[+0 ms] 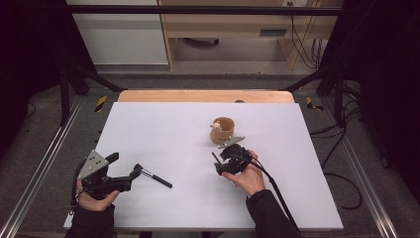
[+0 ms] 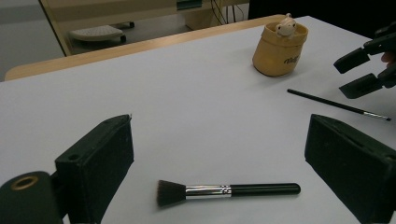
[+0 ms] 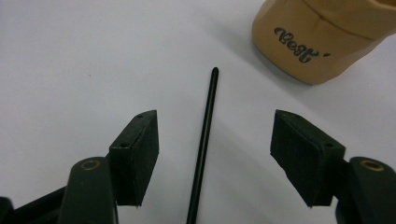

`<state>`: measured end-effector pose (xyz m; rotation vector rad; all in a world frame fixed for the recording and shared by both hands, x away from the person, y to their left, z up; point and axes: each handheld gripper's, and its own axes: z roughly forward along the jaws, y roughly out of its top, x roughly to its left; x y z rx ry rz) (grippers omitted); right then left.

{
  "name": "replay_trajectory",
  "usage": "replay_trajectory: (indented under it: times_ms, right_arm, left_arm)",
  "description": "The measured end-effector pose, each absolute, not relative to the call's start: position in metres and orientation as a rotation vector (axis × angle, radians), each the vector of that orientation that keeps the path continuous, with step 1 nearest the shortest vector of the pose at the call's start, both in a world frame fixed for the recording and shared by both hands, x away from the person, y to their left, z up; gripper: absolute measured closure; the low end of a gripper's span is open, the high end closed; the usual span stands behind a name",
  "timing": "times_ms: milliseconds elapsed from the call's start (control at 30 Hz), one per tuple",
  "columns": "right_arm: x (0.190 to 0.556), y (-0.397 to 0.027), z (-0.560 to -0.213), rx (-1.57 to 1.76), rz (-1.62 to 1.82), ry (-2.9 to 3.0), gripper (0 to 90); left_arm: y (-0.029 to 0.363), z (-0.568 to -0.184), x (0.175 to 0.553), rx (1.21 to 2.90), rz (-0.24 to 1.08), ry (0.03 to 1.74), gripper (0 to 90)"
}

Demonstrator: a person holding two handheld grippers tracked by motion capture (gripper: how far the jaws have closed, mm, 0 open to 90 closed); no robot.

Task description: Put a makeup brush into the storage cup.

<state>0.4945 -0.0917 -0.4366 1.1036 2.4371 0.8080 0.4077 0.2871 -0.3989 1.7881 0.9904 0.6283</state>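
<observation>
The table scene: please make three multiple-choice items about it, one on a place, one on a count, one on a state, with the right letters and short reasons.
1. Where does the thin brush lie?
A. Inside the cup
B. On the table between the right gripper's open jaws
C. Under the left gripper

2. How many brushes lie on the table?
A. One
B. Two
C. Four

3. In what state is the tan cup?
A. Standing upright
B. Tipped on its side
C. Held in a gripper

Answers:
1. B: in the right gripper view the thin brush runs between the two pads of the right gripper, touching neither.
2. B: the left gripper view shows the thin brush and a thick brush.
3. A: the cup stands on its base, mouth up, apart from both grippers.
</observation>
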Motion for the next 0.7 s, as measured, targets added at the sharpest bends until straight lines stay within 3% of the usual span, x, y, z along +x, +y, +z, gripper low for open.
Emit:
replay_trajectory:
  times_ms: [700]
  right_arm:
    - [0.504, -0.086, -0.457, 1.121, 0.693, 2.534, 61.7]
  left_arm:
    - [0.286, -0.400, 0.408, 1.800, 0.623, 0.989, 7.7]
